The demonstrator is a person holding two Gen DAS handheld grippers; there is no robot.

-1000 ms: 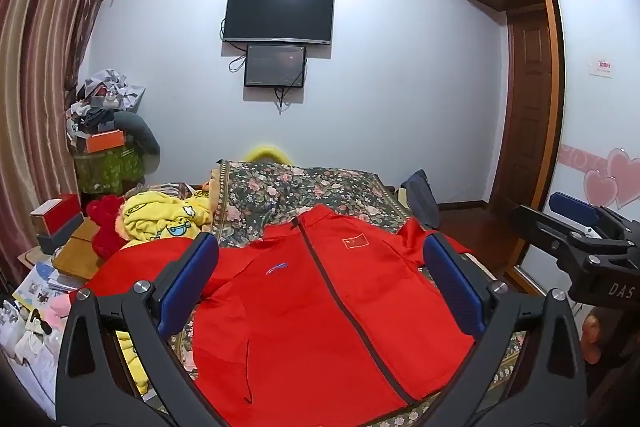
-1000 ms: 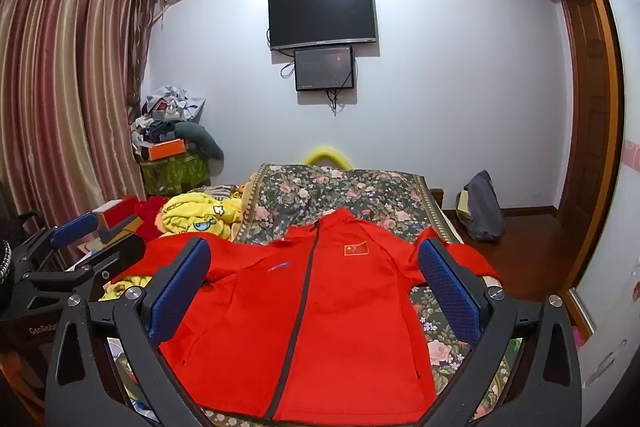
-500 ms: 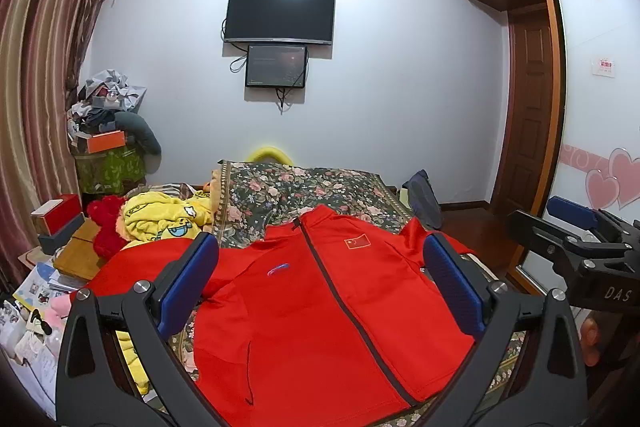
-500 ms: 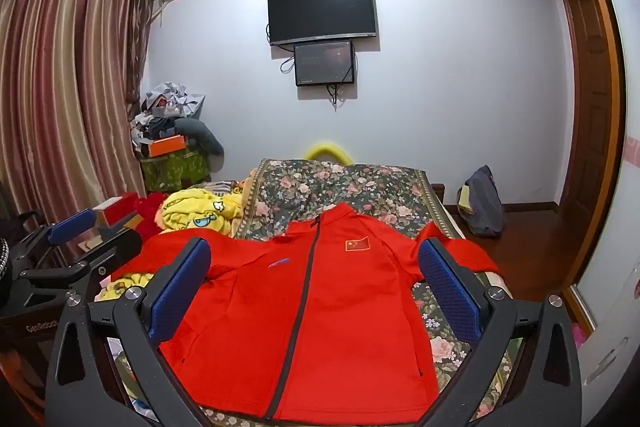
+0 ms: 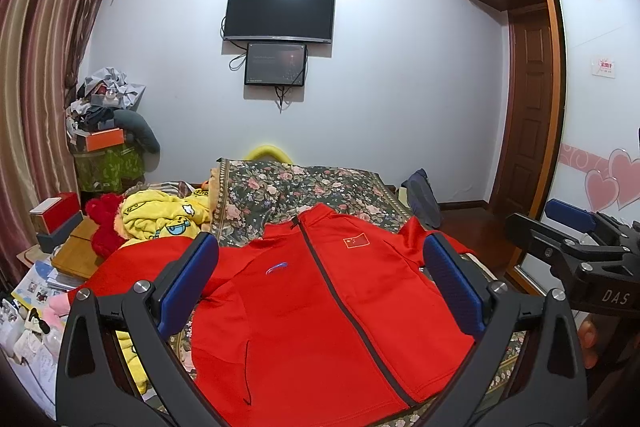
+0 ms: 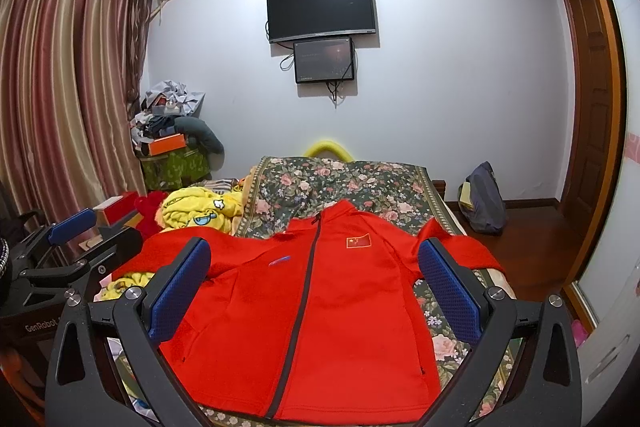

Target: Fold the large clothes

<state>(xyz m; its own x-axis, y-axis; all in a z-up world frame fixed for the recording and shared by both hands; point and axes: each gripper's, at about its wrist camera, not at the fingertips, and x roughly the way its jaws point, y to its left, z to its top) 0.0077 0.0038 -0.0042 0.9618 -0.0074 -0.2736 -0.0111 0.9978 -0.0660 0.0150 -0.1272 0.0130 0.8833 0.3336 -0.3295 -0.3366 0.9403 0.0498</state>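
Change from a second ago is slight — in both wrist views the red jacket (image 5: 328,311) sits a touch lower in frame and the wall television (image 5: 279,13) a touch higher, while the jacket itself lies as it did: front up, zipped, spread flat across the near end of the bed (image 5: 304,183) with its floral cover, sleeves reaching out to either side.

On the left, striped curtains (image 6: 52,99), a heap of clothes and boxes (image 5: 106,123) in the corner, then a yellow blanket (image 5: 160,217) bunched beside the jacket's sleeve. Right of the bed, a dark bag (image 6: 482,199) stands on the floor by the wooden door (image 5: 528,107).

The left gripper (image 5: 320,287) hangs over the jacket with its blue pads (image 5: 188,283) spread wide, touching nothing. The right gripper (image 6: 316,287) is likewise wide open above the jacket — empty, clear of the cloth.
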